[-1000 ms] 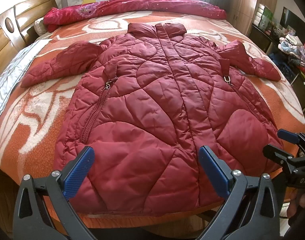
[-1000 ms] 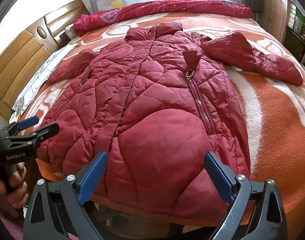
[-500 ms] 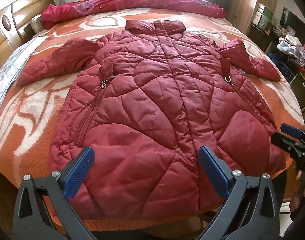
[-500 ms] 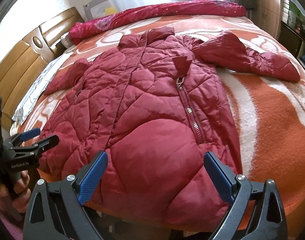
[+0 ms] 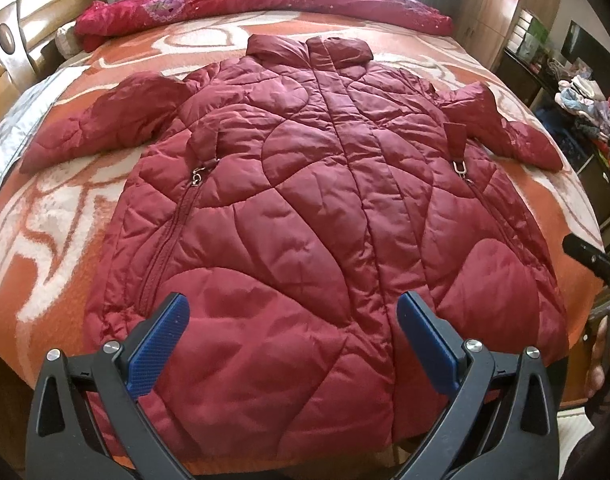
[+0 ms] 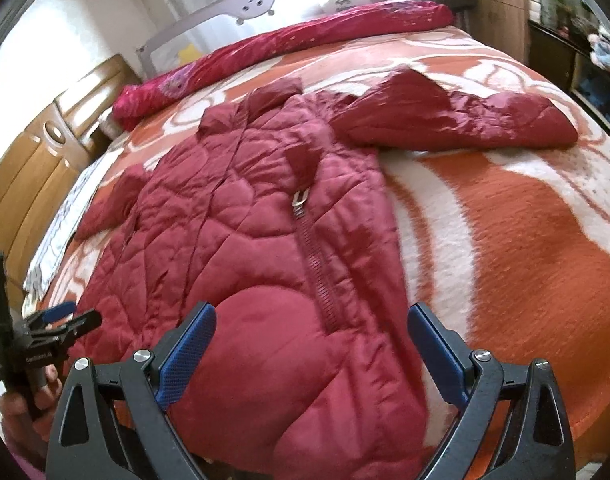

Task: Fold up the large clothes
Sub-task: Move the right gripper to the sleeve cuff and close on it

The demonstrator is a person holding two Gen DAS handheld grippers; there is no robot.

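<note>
The left gripper (image 5: pixel 293 344) hangs with its jaws spread wide and nothing between them, poised just above the hem end of the red quilted coat (image 5: pixel 317 208). The right gripper (image 6: pixel 311 350) is likewise spread and empty, hovering over the coat's hem corner on its own side, with the pocket zipper (image 6: pixel 317 260) running away ahead of it. The coat lies flat and face up on the bed (image 6: pixel 525 240), collar farthest from both grippers, hem nearest them and slightly overhanging the bed edge, both sleeves spread outward.

The step in hand looks like the first grasp, and folding has not begun. Judging from the layout, a good start is to bring a side in: the right sleeve (image 6: pixel 457 120) lies far ahead and to the right of the right gripper, so that gripper would need to reach well forward to pinch the cuff and lay it across the chest. Alternatively, each gripper could bite a hem corner directly below it and carry the hem toward the collar.

The padding is thick and slippery-looking, so a deep bite that takes in both layers should hold better than a nip at the edge. Lifting both sides together, level, should keep the fold line straight and stop the coat sliding off the bed.
</note>
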